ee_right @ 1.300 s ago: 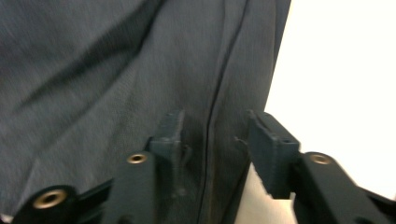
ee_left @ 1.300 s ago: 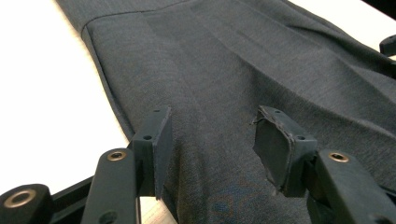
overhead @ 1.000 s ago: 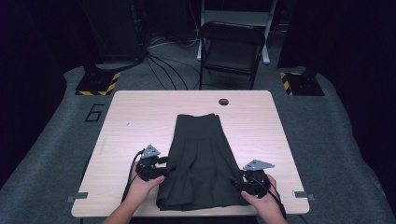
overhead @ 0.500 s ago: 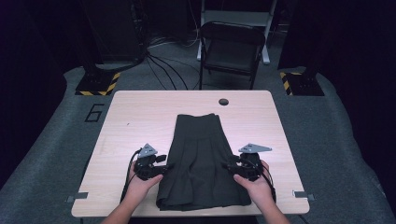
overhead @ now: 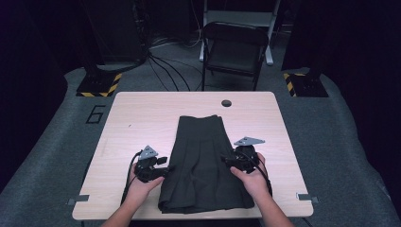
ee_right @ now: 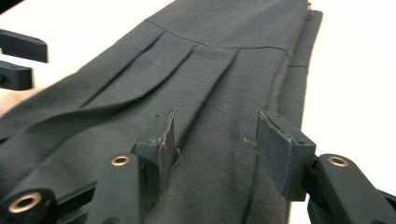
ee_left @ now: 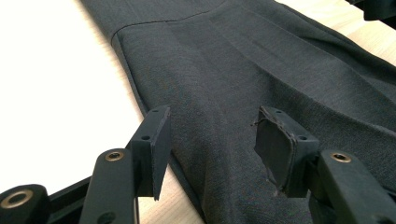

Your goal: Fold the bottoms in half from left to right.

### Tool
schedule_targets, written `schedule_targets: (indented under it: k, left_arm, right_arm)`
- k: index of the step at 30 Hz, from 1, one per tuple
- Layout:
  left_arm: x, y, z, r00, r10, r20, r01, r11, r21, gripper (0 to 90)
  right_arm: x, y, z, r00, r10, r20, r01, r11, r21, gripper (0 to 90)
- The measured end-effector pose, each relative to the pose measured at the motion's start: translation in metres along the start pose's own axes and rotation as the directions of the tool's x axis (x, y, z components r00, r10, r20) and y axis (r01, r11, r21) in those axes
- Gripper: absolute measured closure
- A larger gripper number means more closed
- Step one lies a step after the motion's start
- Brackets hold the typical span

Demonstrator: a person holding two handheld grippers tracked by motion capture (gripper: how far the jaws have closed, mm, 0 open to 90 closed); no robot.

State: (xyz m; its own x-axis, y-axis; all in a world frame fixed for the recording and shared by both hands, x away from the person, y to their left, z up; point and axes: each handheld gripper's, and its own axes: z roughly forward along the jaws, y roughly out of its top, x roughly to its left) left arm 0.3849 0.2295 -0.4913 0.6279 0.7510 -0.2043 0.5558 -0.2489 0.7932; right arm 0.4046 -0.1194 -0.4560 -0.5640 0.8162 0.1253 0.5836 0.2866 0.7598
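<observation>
At table centre, running toward 6 o'clock, a dark pleated skirt (overhead: 203,161) lies flat on the wooden table (overhead: 142,118). Left gripper (overhead: 163,171) at the skirt's 9 o'clock edge, right gripper (overhead: 227,161) at 3 o'clock; both jaws spread, pinching nothing. Folding chair (overhead: 234,52) beyond 12 o'clock; grommet hole (overhead: 226,102) near the far edge. Nothing obstructs. The gripper views resolve the pleats and waistband seam (ee_right: 219,45).
</observation>
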Motion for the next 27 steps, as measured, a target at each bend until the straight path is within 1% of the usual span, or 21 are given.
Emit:
schedule_targets:
  k: [2,3,5,7,8,10,11,12,13,14,15,17,18,19,20,21,23,24,25,26,27]
  left_arm:
    - [0.000,0.000,0.001,0.9999,-0.012,0.003,0.012,0.9999,0.006,45.4]
    - [0.000,0.000,0.001,0.9999,-0.012,-0.001,0.012,0.9999,0.004,45.4]
    - [0.000,0.000,0.002,0.9999,-0.011,-0.001,0.011,0.9999,0.003,45.4]
    - [0.001,0.001,0.002,0.9998,-0.018,0.009,0.018,0.9998,-0.005,45.5]
    - [0.001,0.002,0.003,0.9991,-0.041,0.013,0.041,0.9990,-0.017,45.5]
    - [0.001,0.004,0.003,0.9992,-0.038,0.014,0.039,0.9991,-0.016,45.5]
    - [0.001,0.005,0.004,0.9991,-0.041,0.014,0.041,0.9990,-0.017,45.5]
    - [0.002,0.007,0.005,0.9992,-0.034,0.022,0.034,0.9994,-0.005,45.8]
    - [0.002,0.008,0.006,0.9987,-0.044,0.025,0.044,0.9990,-0.002,47.3]
    - [0.002,0.010,0.007,0.9986,-0.049,0.021,0.049,0.9988,-0.002,47.9]
    - [0.003,0.012,0.008,0.9990,-0.040,0.020,0.040,0.9992,0.006,47.9]
    - [0.004,0.015,0.009,0.9990,-0.040,0.020,0.040,0.9991,0.012,48.2]
    - [0.004,0.016,0.010,0.9986,-0.049,0.020,0.049,0.9987,0.013,48.2]
    - [0.005,0.017,0.011,0.9990,-0.041,0.020,0.040,0.9990,0.019,47.8]
    - [0.006,0.018,0.013,0.9992,-0.041,0.006,0.040,0.9991,0.015,47.6]
    - [0.007,0.019,0.014,0.9992,-0.040,0.008,0.040,0.9989,0.026,47.2]
    - [0.008,0.020,0.018,0.9991,-0.043,-0.003,0.043,0.9989,0.019,46.8]
    - [0.008,0.020,0.018,0.9991,-0.042,0.001,0.042,0.9987,0.029,46.6]
    - [0.008,0.020,0.019,0.9989,-0.046,-0.003,0.046,0.9986,0.026,46.5]
    - [0.008,0.020,0.020,0.9990,-0.045,-0.004,0.045,0.9986,0.029,46.4]
    - [0.009,0.020,0.021,0.9994,-0.034,0.000,0.034,0.9989,0.032,46.2]
  right_arm:
    - [-0.002,-0.003,0.000,0.9998,0.003,0.021,-0.003,1.000,-0.006,47.1]
    - [-0.004,-0.005,0.000,0.9997,-0.002,0.026,0.003,1.000,-0.004,47.1]
    - [-0.006,-0.009,0.001,0.9992,0.003,0.040,-0.003,1.000,0.001,47.1]
    - [-0.010,-0.013,0.001,0.9988,0.000,0.048,0.000,1.000,0.007,46.7]
    - [-0.011,-0.016,0.001,0.9985,0.018,0.051,-0.019,1.000,0.008,46.6]
    - [-0.016,-0.022,0.000,0.9977,0.038,0.056,-0.038,0.999,-0.001,46.6]
    - [-0.018,-0.024,0.000,0.9976,0.037,0.059,-0.037,0.999,0.000,46.6]
    - [-0.020,-0.026,0.000,0.9973,0.042,0.060,-0.042,0.999,0.001,46.6]
    - [-0.022,-0.029,0.000,0.9973,0.040,0.062,-0.040,0.999,0.009,46.6]
    - [-0.022,-0.030,0.000,0.9971,0.051,0.057,-0.051,0.999,0.008,46.7]
    - [-0.023,-0.030,0.000,0.9968,0.057,0.056,-0.058,0.998,0.007,46.6]
    - [-0.025,-0.031,-0.001,0.9968,0.063,0.049,-0.063,0.998,0.006,46.6]
    - [-0.026,-0.031,-0.001,0.9965,0.066,0.050,-0.067,0.998,0.001,46.7]
    - [-0.026,-0.031,-0.001,0.9967,0.068,0.045,-0.068,0.998,0.002,46.7]
    - [-0.026,-0.031,-0.001,0.9968,0.068,0.043,-0.068,0.998,0.003,46.7]
    - [-0.026,-0.032,-0.001,0.9970,0.064,0.043,-0.064,0.998,0.002,46.7]
    - [-0.026,-0.032,0.001,0.9977,0.054,0.041,-0.054,0.998,0.007,46.6]
    - [-0.026,-0.033,0.002,0.9978,0.055,0.038,-0.055,0.998,0.017,46.5]
    - [-0.027,-0.033,0.003,0.9982,0.048,0.036,-0.048,0.999,0.015,46.2]
    - [-0.025,-0.033,0.003,0.9978,0.055,0.036,-0.056,0.998,0.025,46.2]
    - [-0.026,-0.034,0.004,0.9985,0.042,0.036,-0.043,0.999,0.028,46.0]
